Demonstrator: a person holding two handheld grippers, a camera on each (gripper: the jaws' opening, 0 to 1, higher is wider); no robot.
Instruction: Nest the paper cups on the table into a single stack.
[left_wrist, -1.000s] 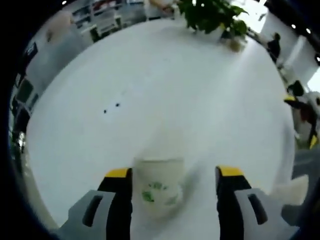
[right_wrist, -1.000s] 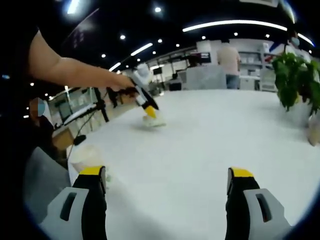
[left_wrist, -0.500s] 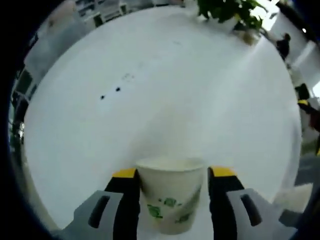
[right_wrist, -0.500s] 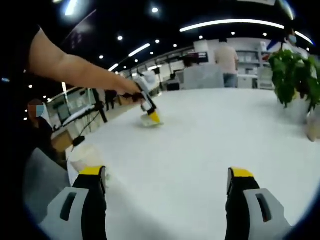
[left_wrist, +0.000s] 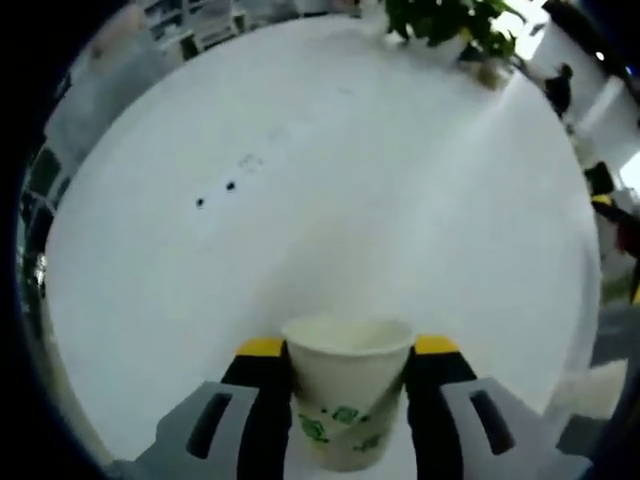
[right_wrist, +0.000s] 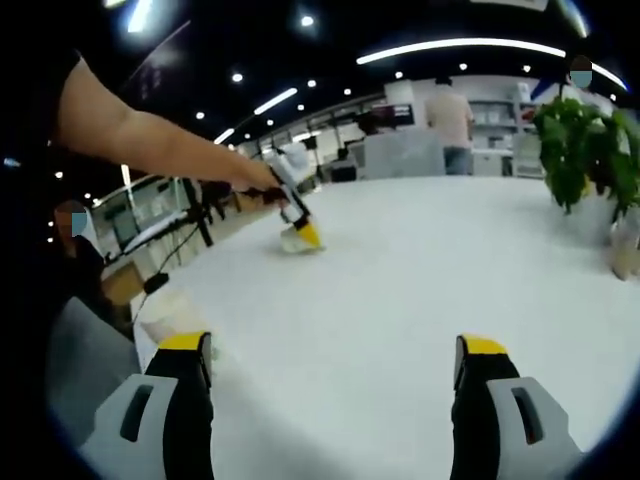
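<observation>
**Left gripper clamping a cup on the white table**

Left gripper view: the left gripper (left_wrist: 347, 352) has its yellow-tipped jaws pressed against both sides of an upright paper cup (left_wrist: 347, 385) with green print, standing on the table (left_wrist: 330, 190). Right gripper view: the right gripper (right_wrist: 335, 352) hangs above the table with its jaws spread wide and nothing between them. A second cup (right_wrist: 172, 312) stands near the table's edge beside its left jaw. A plant (right_wrist: 585, 150) stands far right.
</observation>
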